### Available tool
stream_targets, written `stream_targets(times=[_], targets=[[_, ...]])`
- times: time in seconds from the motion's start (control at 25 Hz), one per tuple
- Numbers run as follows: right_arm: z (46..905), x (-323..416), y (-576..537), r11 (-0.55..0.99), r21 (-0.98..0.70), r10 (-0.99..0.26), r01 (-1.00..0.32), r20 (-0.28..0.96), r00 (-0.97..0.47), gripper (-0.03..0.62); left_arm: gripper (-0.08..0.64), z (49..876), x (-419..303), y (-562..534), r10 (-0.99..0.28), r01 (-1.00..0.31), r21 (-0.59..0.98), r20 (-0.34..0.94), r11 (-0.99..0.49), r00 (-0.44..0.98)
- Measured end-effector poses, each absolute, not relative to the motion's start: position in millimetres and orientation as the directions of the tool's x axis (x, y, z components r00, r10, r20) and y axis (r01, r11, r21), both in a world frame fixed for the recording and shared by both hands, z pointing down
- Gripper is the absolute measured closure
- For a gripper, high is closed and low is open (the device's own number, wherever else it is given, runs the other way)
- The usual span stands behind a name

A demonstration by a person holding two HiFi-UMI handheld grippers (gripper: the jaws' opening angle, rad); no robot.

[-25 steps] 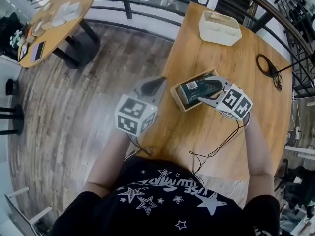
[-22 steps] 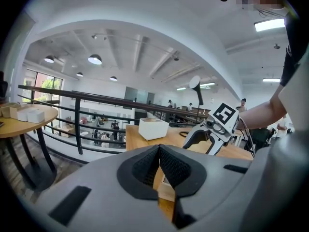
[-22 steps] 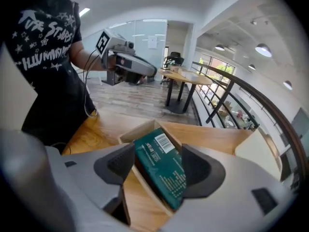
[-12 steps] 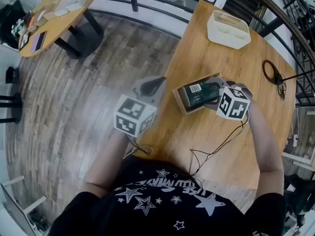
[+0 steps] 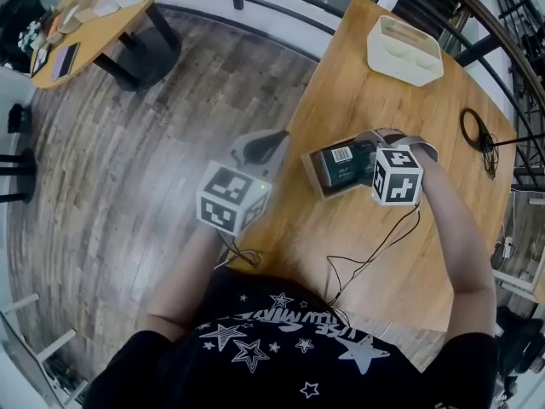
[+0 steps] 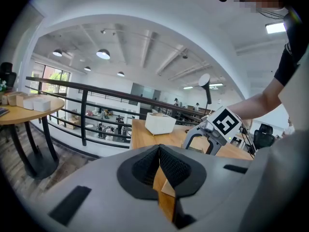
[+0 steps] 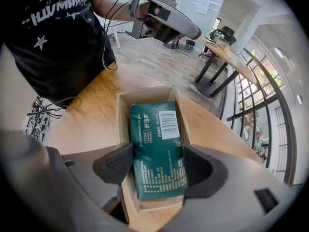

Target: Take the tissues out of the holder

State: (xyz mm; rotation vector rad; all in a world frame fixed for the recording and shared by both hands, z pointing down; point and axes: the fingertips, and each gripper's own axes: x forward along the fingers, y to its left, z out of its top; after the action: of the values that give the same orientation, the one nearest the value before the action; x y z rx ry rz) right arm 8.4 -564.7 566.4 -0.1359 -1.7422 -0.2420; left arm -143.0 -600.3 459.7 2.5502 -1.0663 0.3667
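Two hand-held grippers are in view, one on each side of the person. Right gripper (image 7: 153,162): clenched on the tissue pack (image 7: 155,139), with one ribbed pad pressed against each long side of the pack near its closer end. The green pack lies flat inside the wooden holder (image 7: 144,93), barcode end pointing away from the gripper, and its underside rests on the holder floor. The holder is an open-topped rectangular box that sits on the wooden table (image 5: 341,245), near the table's left edge. Left gripper (image 6: 159,153): jaws pressed together, pads meeting with nothing between them. In the head view it is held beside the table's left edge, over the plank floor (image 5: 128,169), apart from the holder and pointing toward the table's far end. Other items: a white container (image 5: 404,49) stands at the far end of the table, well apart from the holder; a coiled black cable (image 5: 474,131) lies near the right edge; a round table (image 5: 102,11) stands across the floor at upper left.
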Motion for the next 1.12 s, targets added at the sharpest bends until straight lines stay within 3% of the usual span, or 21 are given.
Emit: stream_targets(times=[0.32,0.76,1.12], targets=[[575.5,7.1,-567.4,0.977,0.004,0.024,0.213,0.991,-0.129,0.279,0.547,464.7,-140.3,-601.6,-0.629,-0.722,0.232,0.367,-0.652,0.685],[577.2,1.5,-568.1,0.978,0.010,-0.004,0.210,1.000,-0.031,0.281,0.546,460.8,-134.1,-598.8,-0.631,-0.719,0.241,0.353,-0.652,0.691],[575.1,7.5,-562.9,0.979,0.073,-0.056,0.192,0.994,-0.095,0.317,0.546,450.9,-141.2,-588.0,-0.648,-0.728,0.233,0.339,-0.645,0.683]])
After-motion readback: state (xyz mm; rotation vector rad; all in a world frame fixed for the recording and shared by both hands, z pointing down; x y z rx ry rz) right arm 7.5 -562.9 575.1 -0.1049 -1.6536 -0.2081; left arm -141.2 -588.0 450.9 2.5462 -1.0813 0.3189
